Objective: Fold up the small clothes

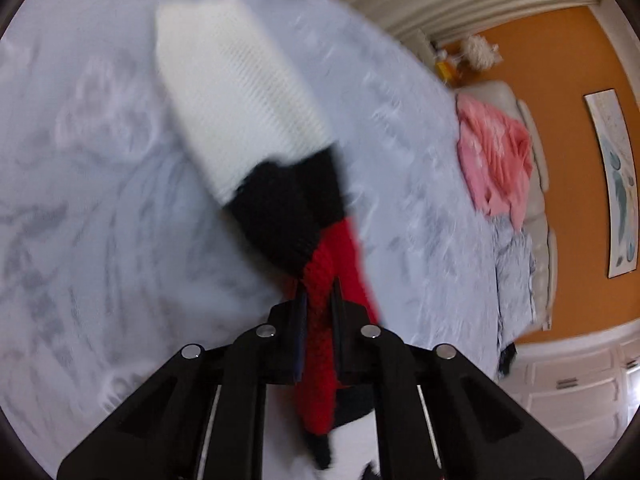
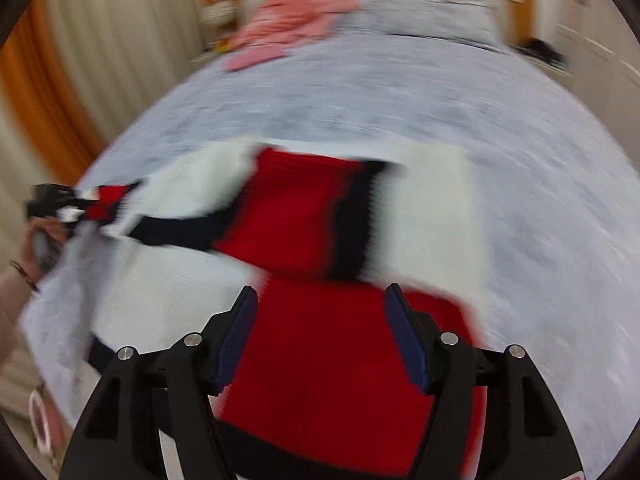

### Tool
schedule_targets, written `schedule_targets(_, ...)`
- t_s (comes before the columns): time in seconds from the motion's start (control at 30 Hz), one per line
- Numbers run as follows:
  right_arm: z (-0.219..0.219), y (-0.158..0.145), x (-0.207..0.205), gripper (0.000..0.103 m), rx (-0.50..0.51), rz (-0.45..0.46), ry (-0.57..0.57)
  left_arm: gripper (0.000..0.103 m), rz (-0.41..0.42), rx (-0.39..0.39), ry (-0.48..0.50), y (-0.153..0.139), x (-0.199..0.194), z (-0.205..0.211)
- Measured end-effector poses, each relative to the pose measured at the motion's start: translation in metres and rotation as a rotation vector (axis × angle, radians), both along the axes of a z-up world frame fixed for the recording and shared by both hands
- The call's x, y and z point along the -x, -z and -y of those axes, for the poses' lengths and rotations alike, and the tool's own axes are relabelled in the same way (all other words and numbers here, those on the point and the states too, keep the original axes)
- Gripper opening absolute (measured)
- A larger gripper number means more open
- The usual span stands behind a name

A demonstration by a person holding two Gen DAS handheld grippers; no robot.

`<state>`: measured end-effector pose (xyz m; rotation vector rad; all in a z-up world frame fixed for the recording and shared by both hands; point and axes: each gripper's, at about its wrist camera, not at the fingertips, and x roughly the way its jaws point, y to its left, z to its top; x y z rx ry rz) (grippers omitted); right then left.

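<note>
Left hand-held gripper (image 1: 318,292): clamped on red-black-white knit sweater (image 1: 256,120), lifted above bed (image 1: 80,200). Right hand-held gripper (image 2: 320,304): jaws apart over sweater's red panel. Right view alone shows gripping hand (image 2: 42,240); pink clothes (image 2: 292,16) near headboard.

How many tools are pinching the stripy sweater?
1. The left tool is shut on a red part of the sweater, above the bed. The right tool is open over the sweater's red middle, pinching nothing.
</note>
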<state>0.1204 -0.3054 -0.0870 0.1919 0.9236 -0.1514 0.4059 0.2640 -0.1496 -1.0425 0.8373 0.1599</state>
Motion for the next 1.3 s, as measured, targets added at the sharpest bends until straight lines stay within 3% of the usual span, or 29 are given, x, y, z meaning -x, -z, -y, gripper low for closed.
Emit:
schedule_targets(0.03,0.01,0.001,0.006,0.064,0.012,-0.009,0.021,0.008,0.035,-0.034,0.022,-0.019,0.0,0.01)
schedule_targets(0.13,0.037,0.007,0.024,0.064,0.04,-0.039,0.082,0.008,0.228,-0.209,0.244,-0.101,0.014,0.085)
schedule_targets(0.2,0.048,0.013,0.028,0.064,0.021,-0.048,0.105,0.009,0.338,-0.217,0.455,-0.137,0.039,0.159)
schedule_targets(0.27,0.054,0.013,0.029,0.064,0.008,-0.037,0.125,0.011,0.371,-0.211,0.68,-0.142,0.071,0.238)
schedule_targets(0.33,0.053,0.014,0.019,0.064,-0.01,-0.033,0.11,0.011,0.323,-0.226,0.804,-0.114,0.096,0.294)
schedule_targets(0.4,0.049,0.013,0.002,0.064,0.013,-0.039,0.065,0.01,0.24,-0.257,0.802,-0.084,0.101,0.313)
schedule_targets(0.47,0.051,0.011,-0.017,0.064,0.035,-0.031,0.017,0.009,0.174,-0.262,0.724,-0.06,0.098,0.307)
schedule_targets(0.57,0.056,0.016,-0.042,0.064,0.024,-0.038,0.002,0.009,0.156,-0.285,0.594,-0.058,0.093,0.287)
schedule_targets(0.63,0.056,0.029,-0.056,0.064,0.059,-0.07,-0.021,0.009,0.148,-0.284,0.556,-0.062,0.093,0.276)
schedule_targets(0.73,0.053,0.054,-0.065,0.064,0.099,-0.135,-0.036,0.01,0.182,-0.29,0.558,-0.08,0.09,0.271)
schedule_targets(0.8,0.056,0.068,-0.064,0.058,0.104,-0.16,-0.028,0.01,0.21,-0.292,0.578,-0.09,0.099,0.279)
schedule_targets(0.87,0.062,0.068,-0.059,0.054,0.055,-0.165,0.012,0.009,0.258,-0.281,0.597,-0.104,0.1,0.294)
schedule_targets(0.93,0.065,0.051,-0.051,0.055,0.02,-0.121,0.046,0.009,0.338,-0.303,0.558,-0.126,0.098,0.303)
schedule_targets(1.0,0.053,0.02,-0.053,0.06,0.007,-0.033,0.006,0.009,0.405,-0.294,0.501,-0.148,0.095,0.296)
schedule_targets(1.13,-0.003,-0.015,-0.102,0.06,-0.014,0.003,-0.233,0.009,0.417,-0.337,0.404,-0.171,0.088,0.272)
schedule_targets(1.17,-0.024,-0.02,-0.118,0.059,0.011,0.014,-0.285,0.013,0.374,-0.359,0.396,-0.168,0.083,0.27)
schedule_targets(1.23,-0.045,-0.021,-0.13,0.059,0.033,0.019,-0.281,0.032,0.283,-0.344,0.44,-0.154,0.075,0.27)
schedule_targets(1.27,-0.051,-0.022,-0.131,0.059,0.009,0.022,-0.263,0.048,0.207,-0.331,0.464,-0.138,0.072,0.269)
schedule_targets(1.3,-0.054,-0.023,-0.127,0.059,-0.026,0.027,-0.252,0.054,0.152,-0.319,0.461,-0.125,0.073,0.267)
